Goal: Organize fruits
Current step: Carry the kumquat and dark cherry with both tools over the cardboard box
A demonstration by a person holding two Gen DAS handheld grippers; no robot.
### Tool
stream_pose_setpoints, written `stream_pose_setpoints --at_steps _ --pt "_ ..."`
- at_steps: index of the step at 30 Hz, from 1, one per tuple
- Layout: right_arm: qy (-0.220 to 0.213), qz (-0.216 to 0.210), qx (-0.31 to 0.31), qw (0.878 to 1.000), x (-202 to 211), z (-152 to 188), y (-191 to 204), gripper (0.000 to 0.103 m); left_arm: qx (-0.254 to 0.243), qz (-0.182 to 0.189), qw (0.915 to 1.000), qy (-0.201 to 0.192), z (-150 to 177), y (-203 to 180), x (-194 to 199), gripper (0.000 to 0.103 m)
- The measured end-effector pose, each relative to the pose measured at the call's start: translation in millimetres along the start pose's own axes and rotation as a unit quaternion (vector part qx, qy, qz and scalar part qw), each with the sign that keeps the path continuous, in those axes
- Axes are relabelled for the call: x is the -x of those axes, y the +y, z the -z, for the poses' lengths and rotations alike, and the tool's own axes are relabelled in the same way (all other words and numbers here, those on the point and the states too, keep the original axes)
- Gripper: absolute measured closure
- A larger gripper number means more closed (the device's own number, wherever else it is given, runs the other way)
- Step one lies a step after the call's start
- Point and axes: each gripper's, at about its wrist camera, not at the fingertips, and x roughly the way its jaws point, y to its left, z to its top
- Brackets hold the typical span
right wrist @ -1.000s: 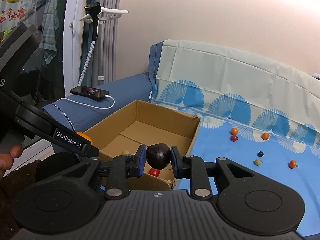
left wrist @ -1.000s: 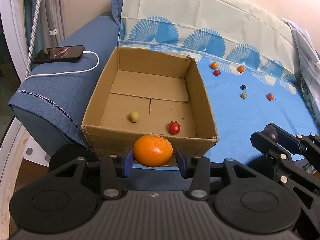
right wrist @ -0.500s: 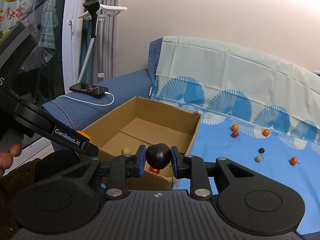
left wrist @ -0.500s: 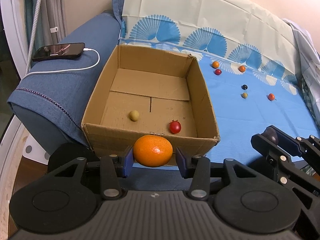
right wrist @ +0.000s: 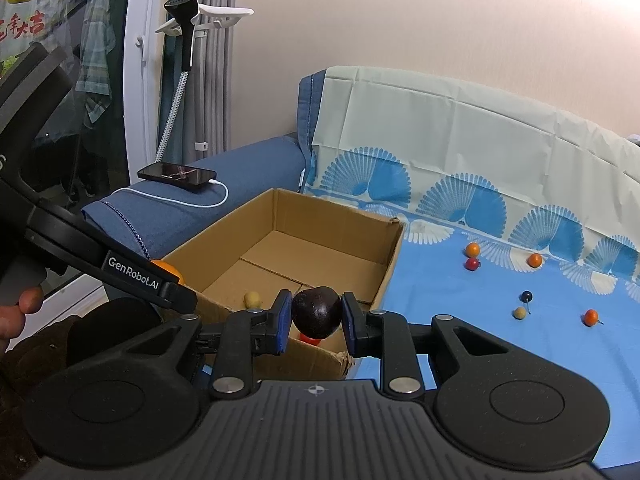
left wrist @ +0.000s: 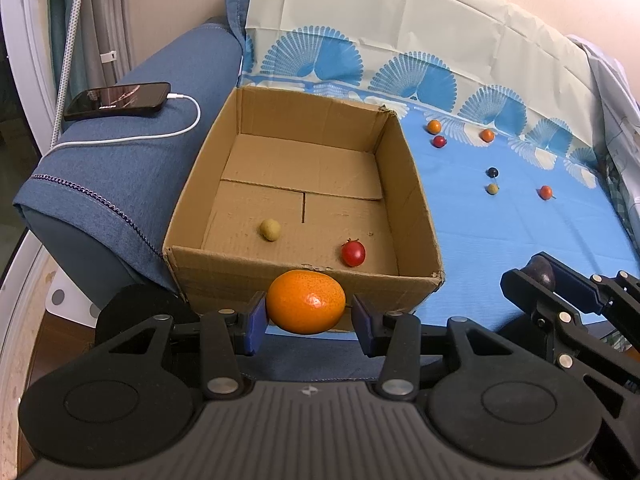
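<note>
My left gripper (left wrist: 306, 318) has its fingers (left wrist: 256, 322) clamped on an orange (left wrist: 306, 301), which sits just short of the box's (left wrist: 304, 280) near wall, at about six o'clock from the box's middle. My right gripper (right wrist: 316, 326) has its fingers (right wrist: 282, 320) closed tight on a plum (right wrist: 316, 311), dark and round, held in front of the box's near right corner; in the left view that gripper shows at four o'clock, off the box's right side, over the blue cloth (left wrist: 500, 232). The box stands open on the sofa, its left side close against the armrest (left wrist: 120, 152). Inside it lie a yellow fruit (left wrist: 270, 229) toward seven o'clock and a tomato (left wrist: 353, 252) toward five o'clock, apart from each other on the cardboard floor. Out on the cloth, to the right of the box, are more small fruits: an orange one (left wrist: 433, 126) touching or just beside a red one (left wrist: 439, 141) at one o'clock, another orange one (left wrist: 487, 135) further right, a dark berry (left wrist: 493, 171) just above a pale one (left wrist: 493, 188), and a red-orange one (left wrist: 545, 191) well apart at three o'clock. On the armrest lies a phone (left wrist: 118, 99) with a white cable (left wrist: 176, 132) plugged in. A hand (right wrist: 18, 314) grips the left gripper's handle at the edge of the right view.
</note>
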Motion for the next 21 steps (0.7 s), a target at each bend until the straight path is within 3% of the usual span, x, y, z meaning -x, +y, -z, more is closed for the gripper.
stream_pose_setpoints --at_steps 9,21 --pt "0.009 0.000 0.005 1.000 -15.1 -3.7 -1.6 0.076 0.011 -0.008 0.9999 -0.003 -11.0 11.8 -9.2 0.053" --pt "0.017 -0.004 0.015 1.000 -61.1 -25.4 -1.9 0.076 0.009 -0.025 0.9996 -0.011 -57.9 30.1 -38.0 0.053"
